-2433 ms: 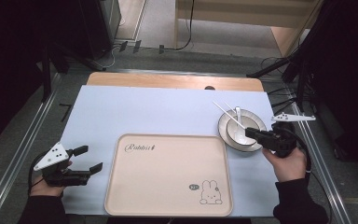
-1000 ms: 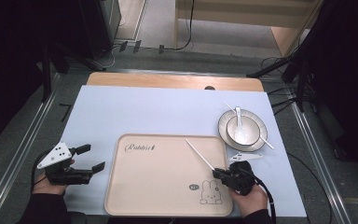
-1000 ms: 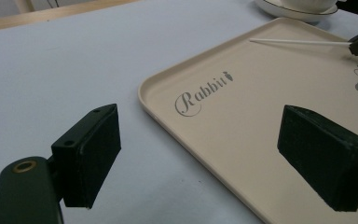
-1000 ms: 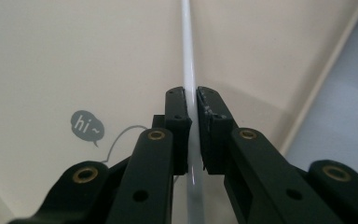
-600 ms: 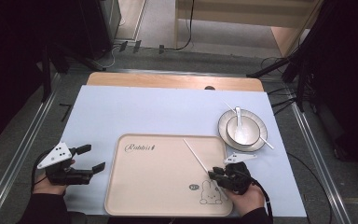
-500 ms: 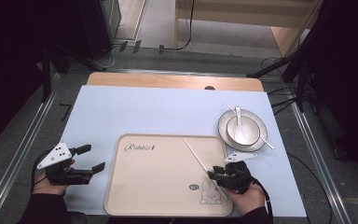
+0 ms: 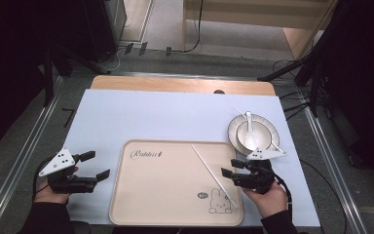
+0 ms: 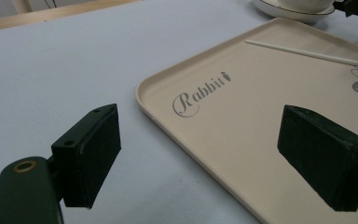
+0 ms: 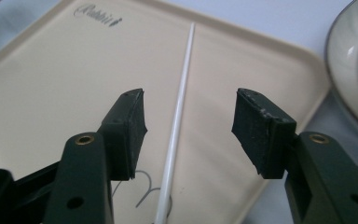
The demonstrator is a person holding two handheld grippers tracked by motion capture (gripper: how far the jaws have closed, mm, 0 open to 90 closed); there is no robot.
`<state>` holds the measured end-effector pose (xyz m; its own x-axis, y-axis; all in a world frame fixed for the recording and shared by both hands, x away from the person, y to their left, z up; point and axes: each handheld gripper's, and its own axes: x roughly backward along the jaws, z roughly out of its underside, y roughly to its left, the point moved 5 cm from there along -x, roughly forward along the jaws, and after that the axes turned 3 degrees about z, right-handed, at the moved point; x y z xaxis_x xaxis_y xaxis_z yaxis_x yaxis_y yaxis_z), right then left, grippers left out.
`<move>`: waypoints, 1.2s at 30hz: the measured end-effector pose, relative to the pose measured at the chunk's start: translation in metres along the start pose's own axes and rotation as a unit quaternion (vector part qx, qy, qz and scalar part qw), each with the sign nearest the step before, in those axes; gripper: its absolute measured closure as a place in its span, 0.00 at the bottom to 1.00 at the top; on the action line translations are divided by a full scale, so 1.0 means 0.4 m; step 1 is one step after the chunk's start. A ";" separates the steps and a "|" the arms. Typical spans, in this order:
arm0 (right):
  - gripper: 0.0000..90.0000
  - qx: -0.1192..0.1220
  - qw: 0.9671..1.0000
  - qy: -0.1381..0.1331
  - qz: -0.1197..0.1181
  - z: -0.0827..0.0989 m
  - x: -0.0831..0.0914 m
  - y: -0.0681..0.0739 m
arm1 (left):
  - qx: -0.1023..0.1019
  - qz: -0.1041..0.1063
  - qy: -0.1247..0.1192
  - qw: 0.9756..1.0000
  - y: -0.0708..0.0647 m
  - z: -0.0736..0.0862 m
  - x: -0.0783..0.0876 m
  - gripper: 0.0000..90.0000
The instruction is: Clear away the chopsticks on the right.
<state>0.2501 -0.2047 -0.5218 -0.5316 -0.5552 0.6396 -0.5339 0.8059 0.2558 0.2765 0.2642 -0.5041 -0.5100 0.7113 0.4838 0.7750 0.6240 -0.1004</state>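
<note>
My right gripper (image 7: 230, 173) is released, its jaws standing apart on both sides of the white chopstick (image 7: 213, 176), not touching it. The chopstick lies flat on the beige tray (image 7: 146, 204), in the lower centre of the high view. My left gripper (image 7: 96, 165) is also released, at the lower left, just beside the tray's left edge. A bowl (image 7: 268, 132) with a spoon (image 7: 250, 123) sits at the right.

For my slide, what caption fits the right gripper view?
Open right gripper over a white chopstick lying on the beige rabbit tray.
</note>
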 end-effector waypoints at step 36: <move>0.35 -0.003 0.997 -0.063 0.046 -0.172 0.124 -0.284 | 0.003 -0.002 0.004 1.000 0.000 0.006 0.003 0.15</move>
<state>0.3296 -0.3096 -0.4692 -0.6569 -0.5004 0.5640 -0.4761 0.8553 0.2043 0.2750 0.2659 -0.5058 -0.5095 0.7061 0.4917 0.7712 0.6282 -0.1031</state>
